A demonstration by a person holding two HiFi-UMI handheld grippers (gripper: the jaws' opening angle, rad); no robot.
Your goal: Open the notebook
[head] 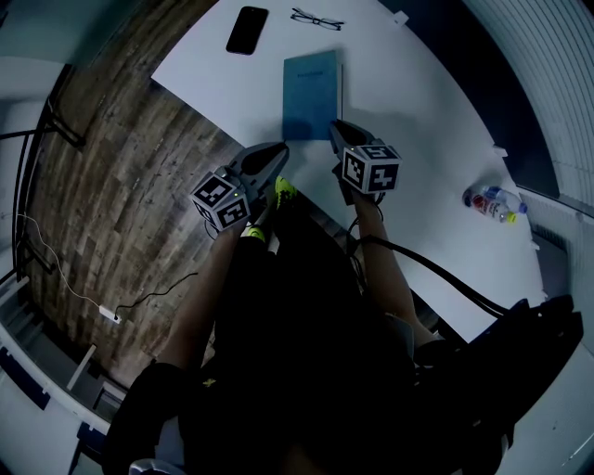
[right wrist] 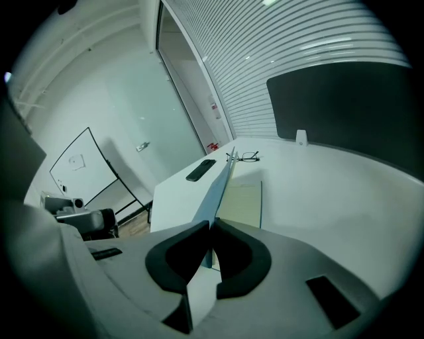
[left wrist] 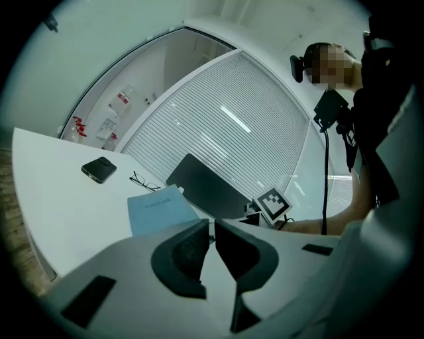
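Note:
A thin blue notebook (head: pixel 311 88) lies on the white table (head: pixel 418 139), its spine toward the left. My right gripper (head: pixel 336 128) sits at the notebook's near right corner. In the right gripper view the jaws (right wrist: pixel 211 228) are shut on the front cover (right wrist: pixel 222 189), which stands tilted up on edge. A pale lined page (right wrist: pixel 244 202) shows beneath it. My left gripper (head: pixel 278 153) hovers at the table's near edge, just left of the notebook, shut with nothing between its fingers (left wrist: pixel 212 228). From there the notebook (left wrist: pixel 158 210) appears just beyond the jaws.
A black phone (head: pixel 247 30) and a pair of glasses (head: pixel 316 19) lie beyond the notebook. A plastic bottle (head: pixel 492 202) lies far right on the table. A dark panel (left wrist: pixel 209 185) stands along the table's back edge. Wood floor (head: pixel 121 186) is to the left.

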